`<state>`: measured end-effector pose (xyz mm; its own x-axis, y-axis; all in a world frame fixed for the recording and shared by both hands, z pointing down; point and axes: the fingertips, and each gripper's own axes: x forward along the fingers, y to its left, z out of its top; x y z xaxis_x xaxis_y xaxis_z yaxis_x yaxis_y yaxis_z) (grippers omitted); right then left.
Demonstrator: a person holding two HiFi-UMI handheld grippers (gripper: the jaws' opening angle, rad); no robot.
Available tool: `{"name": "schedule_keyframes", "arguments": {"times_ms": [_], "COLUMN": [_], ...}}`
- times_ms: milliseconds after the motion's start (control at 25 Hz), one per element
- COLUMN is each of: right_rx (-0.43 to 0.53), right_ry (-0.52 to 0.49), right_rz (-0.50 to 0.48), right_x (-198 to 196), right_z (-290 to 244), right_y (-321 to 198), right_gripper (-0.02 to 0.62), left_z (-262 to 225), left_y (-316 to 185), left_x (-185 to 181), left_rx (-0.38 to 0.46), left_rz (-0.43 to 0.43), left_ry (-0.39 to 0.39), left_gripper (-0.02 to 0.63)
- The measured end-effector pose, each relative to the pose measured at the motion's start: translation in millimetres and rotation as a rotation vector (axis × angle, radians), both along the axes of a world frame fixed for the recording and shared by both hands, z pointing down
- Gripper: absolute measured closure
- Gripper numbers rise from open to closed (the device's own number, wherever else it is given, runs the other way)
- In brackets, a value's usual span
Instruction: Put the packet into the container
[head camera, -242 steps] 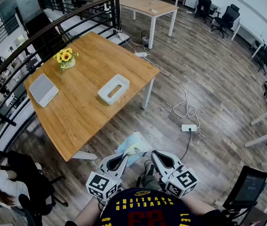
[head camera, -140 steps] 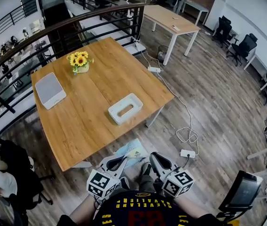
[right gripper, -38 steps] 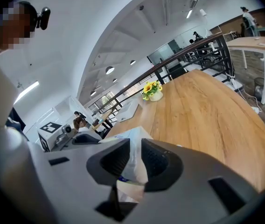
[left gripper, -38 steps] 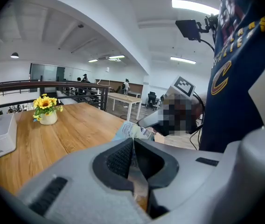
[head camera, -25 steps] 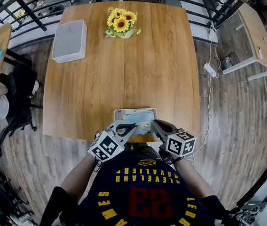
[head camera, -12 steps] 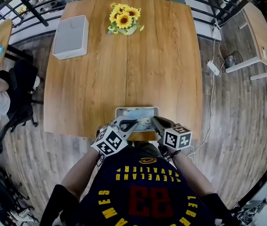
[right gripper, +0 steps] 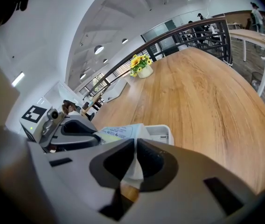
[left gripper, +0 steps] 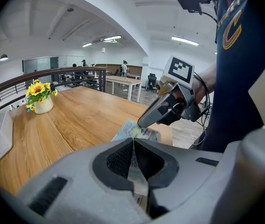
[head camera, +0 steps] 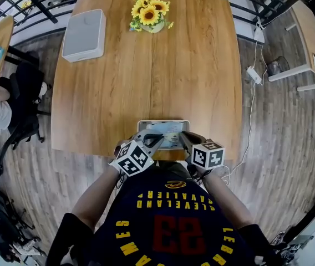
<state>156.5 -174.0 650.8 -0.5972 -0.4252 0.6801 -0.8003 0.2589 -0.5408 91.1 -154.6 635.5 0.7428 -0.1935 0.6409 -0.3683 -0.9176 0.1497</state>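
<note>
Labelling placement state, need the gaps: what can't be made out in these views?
- Container interior: in the head view it is covered by the packet, left gripper and right gripper.
- Whether the packet touches the container's floor: in the right gripper view, that gripper's own body blocks everything below the jaws.
- Container in the left gripper view: hidden behind the packet and the gripper body.
- Packet print: too small and blurred in every view.

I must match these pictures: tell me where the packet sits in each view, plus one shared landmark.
Head view: packet, near centre.
Left gripper view: packet, centre, just beyond the jaws.
Right gripper view: packet, left of centre, slightly low.
Shared landmark: sunflowers, in all three.
</note>
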Motion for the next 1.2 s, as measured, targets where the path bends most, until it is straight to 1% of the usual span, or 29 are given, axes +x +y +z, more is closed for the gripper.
{"name": "schedule_keyframes", "arguments": {"times_ms": [360, 640, 1000, 1200], "right_rx": [-0.022, -0.015, -0.015, -0.015], "right_ry": [0.037, 0.078, 0.081, 0.073], "right_rz": [-0.016, -0.03, -0.034, -0.025], "right_x": [-3, -3, -7, -6], "right_z": [16, 19, 22, 22], "right_y": [1, 3, 3, 4], "right_gripper": [0.568, 0.571, 0.571, 0.571], "left_z": [16, 29, 34, 33], "left_y": [0, 1, 2, 3], "left_x": [-3, -6, -9, -8], "left_rx": [-0.014, -0.025, -0.038, -0.037], "left_rz": [0.011, 0.007, -0.001, 0.002], "left_ry": [-0.061, -0.123, -0.136, -0.122], "left_gripper": [0.592, 0.592, 0.592, 0.591]}}
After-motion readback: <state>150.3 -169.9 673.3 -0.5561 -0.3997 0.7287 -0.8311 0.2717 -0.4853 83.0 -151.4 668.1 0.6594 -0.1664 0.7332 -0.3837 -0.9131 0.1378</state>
